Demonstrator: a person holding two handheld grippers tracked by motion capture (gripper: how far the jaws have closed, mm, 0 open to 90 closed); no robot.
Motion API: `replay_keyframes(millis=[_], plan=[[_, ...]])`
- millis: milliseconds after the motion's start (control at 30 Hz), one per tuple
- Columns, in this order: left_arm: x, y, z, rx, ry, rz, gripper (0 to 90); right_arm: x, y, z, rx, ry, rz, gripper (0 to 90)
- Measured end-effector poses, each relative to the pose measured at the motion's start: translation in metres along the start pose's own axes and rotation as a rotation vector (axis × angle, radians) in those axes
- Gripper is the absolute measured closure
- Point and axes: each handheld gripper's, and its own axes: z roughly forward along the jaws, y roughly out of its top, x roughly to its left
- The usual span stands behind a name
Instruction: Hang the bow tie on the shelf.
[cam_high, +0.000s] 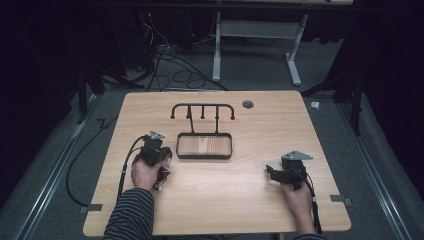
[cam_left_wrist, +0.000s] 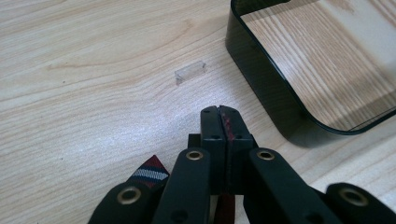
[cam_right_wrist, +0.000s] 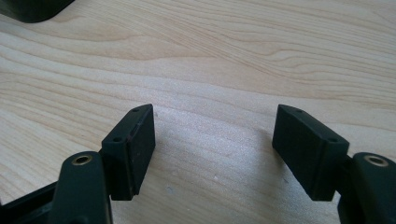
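My left gripper (cam_left_wrist: 219, 112) is shut, with a thin dark red edge of cloth pinched between its pads. A striped red, blue and white cloth (cam_left_wrist: 148, 171) sticks out beneath the jaws at the lower left. In the high view the left gripper (cam_high: 161, 156) sits just left of the black tray (cam_high: 204, 156), and the dark red cloth (cam_high: 163, 176) lies under the hand. My right gripper (cam_right_wrist: 215, 140) stands open over bare wood, nothing between its pads. The high view has the right gripper (cam_high: 274, 173) near the table's right front.
A black hook rack (cam_high: 202, 107) rises behind the tray at the table's middle. The tray's corner (cam_left_wrist: 261, 70) is close on the right ahead of my left jaws. A small clear plastic piece (cam_left_wrist: 190, 73) lies on the wood. A round grommet (cam_high: 247, 104) marks the far edge.
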Motion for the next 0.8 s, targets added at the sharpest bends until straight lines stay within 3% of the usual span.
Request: replay_keyframes(millis=[233,333,533,800], plan=[[-0.001,0.002,-0.016,-0.038,-0.009,-0.002,89.7,0.0,0.0,0.0,0.0,0.0,0.0,31.1],[-0.005,0.003,-0.026,-0.054,-0.007,0.018,89.6,0.0,0.0,0.0,0.001,0.0,-0.001,31.1],[-0.013,0.004,-0.049,-0.105,-0.015,0.041,89.6,0.0,0.0,0.0,0.001,0.001,-0.001,31.1],[-0.018,0.004,-0.075,-0.174,-0.029,0.04,89.7,0.0,0.0,0.0,0.002,0.001,-0.001,31.0]])
